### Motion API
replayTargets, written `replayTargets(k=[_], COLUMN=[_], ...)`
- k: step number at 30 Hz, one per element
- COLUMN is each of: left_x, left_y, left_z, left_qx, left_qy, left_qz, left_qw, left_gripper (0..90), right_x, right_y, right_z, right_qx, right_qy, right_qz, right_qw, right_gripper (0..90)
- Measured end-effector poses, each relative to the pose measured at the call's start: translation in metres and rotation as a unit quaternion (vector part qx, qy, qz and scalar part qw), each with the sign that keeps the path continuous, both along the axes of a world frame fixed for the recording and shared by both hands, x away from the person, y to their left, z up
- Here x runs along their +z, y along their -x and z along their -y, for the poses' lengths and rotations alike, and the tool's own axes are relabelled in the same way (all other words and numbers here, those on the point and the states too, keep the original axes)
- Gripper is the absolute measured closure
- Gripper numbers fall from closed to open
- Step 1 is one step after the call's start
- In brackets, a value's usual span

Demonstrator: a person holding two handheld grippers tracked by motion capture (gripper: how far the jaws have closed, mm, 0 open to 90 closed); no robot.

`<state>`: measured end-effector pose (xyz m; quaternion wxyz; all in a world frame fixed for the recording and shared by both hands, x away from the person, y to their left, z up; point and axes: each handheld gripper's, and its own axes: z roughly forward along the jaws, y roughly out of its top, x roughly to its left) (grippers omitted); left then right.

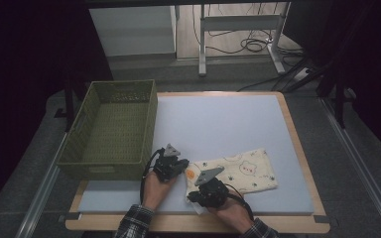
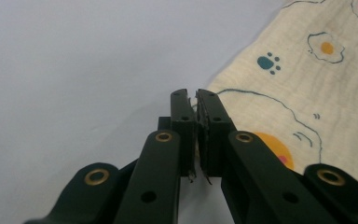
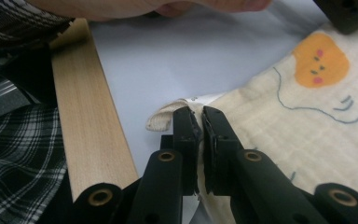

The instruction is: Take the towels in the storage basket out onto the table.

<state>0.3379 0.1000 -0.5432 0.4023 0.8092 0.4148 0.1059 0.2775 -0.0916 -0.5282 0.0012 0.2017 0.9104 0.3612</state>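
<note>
Cloth (image 1: 238, 172) lies flat on the grey mat (image 1: 218, 124), near the table's front edge and right of the green basket (image 1: 111, 130) — cream, printed with bears, eggs and paw marks. Left gripper (image 1: 177, 165) pinches its left corner, jaws pressed together on the hem. Right gripper (image 1: 194, 197) pinches the near corner the same way — a fold of cloth sticks out beside its jaws, just by the wooden rim (image 3: 86, 121).

green basket (image 1: 110, 131), white table mat (image 1: 218, 124), wooden table edge (image 3: 91, 121)
</note>
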Motion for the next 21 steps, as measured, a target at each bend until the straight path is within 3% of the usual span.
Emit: replayTargets(k=[8,21], left_x=[0.012,0.031], left_y=[0.000,-0.008], left_z=[-0.004,0.022], left_qx=[0.002,-0.035], left_qy=[0.001,0.002], left_qz=[0.017,0.048], left_qw=[0.9998,0.9982], left_gripper=[86.6,86.5], right_x=[0.007,0.028], right_y=[0.002,0.005], right_z=[-0.006,0.033], right_qx=[0.005,-0.027], right_qy=[-0.013,-0.042], right_qz=[0.009,0.029], right_qw=[0.9999,0.9983], right_gripper=[84.6,84.5])
